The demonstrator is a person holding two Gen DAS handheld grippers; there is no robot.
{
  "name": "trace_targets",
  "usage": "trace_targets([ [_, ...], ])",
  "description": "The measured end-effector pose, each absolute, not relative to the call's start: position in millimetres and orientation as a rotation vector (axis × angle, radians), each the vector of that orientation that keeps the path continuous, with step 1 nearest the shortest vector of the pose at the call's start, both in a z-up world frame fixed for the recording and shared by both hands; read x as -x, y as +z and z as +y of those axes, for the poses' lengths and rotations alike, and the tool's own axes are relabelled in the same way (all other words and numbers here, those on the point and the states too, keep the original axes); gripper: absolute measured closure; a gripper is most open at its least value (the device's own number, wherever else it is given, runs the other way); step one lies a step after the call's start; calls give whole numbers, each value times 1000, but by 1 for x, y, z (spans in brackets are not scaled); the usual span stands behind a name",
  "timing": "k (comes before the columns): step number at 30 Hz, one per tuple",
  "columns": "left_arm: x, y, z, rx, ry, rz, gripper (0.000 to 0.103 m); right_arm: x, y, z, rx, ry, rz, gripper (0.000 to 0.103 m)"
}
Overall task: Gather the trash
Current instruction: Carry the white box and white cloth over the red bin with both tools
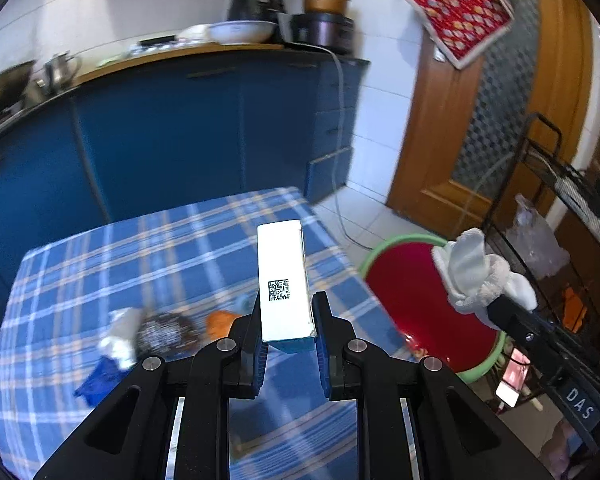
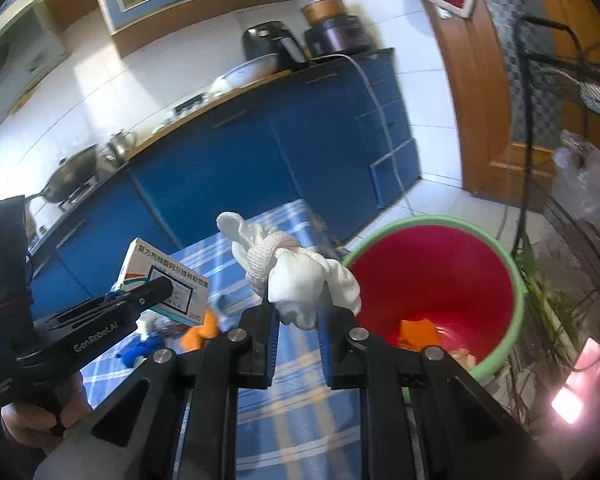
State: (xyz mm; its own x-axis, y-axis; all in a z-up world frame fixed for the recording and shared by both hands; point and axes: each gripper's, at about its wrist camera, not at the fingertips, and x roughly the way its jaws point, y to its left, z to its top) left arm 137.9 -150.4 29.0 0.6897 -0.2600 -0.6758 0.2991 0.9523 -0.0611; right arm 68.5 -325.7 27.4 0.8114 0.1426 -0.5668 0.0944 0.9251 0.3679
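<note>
- A small white box [image 1: 285, 280] with a printed square code on its upper face is clamped between the blue pads of the left gripper [image 1: 287, 332], held up above the table [image 1: 100, 248] covered in a blue plaid cloth
- From the right wrist view the same box [image 2: 162, 282] shows a printed label side, and the left gripper [image 2: 156, 286] is carried by a hand [image 2: 40, 412] at the lower left
- A crumpled white cloth [image 2: 300, 276] is pinched between the jaws of the right gripper [image 2: 298, 320], just beside the rim of the bucket
- In the left wrist view that cloth [image 1: 476, 272] hangs over the bucket's near edge, at the tip of the right gripper [image 1: 496, 308]
- The bucket [image 2: 516, 280], red inside with a green rim, stands on the floor just beside the table; orange scraps [image 2: 416, 332] lie at its bottom
- More litter lies on the table: a white wad [image 1: 120, 336], a dark speckled piece [image 1: 168, 332], an orange scrap [image 1: 220, 322] and a blue scrap [image 1: 98, 380]
- Blue kitchen cabinets [image 1: 180, 132] and a wooden door [image 1: 440, 152] stand behind
</note>
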Motion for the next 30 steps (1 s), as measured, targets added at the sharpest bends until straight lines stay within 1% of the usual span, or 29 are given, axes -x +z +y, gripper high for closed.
trace_targets([
  [7,-152,15,-203,-106,-429,778,83,-71,-2,-368,-453,-58,672,83],
  [16,-167,-18,-264,-150,-564,848,83,-78,-44,-408,-519,-134,748,83],
  [20,-173,-34,-278,-150,-575,888,82,-82,-60,-423,-559,-158,775,81],
  [27,-179,-45,-286,-159,-592,926,81,-90,-79,-434,-577,-169,818,77],
  [28,-179,-46,-287,-161,-597,928,80,-91,-81,-434,-580,-169,826,77],
  [29,-179,-46,-288,-163,-599,931,75,-92,-82,-434,-583,-170,830,77],
  [30,-179,-47,-289,-164,-599,935,67,-93,-82,-435,-581,-174,830,77],
])
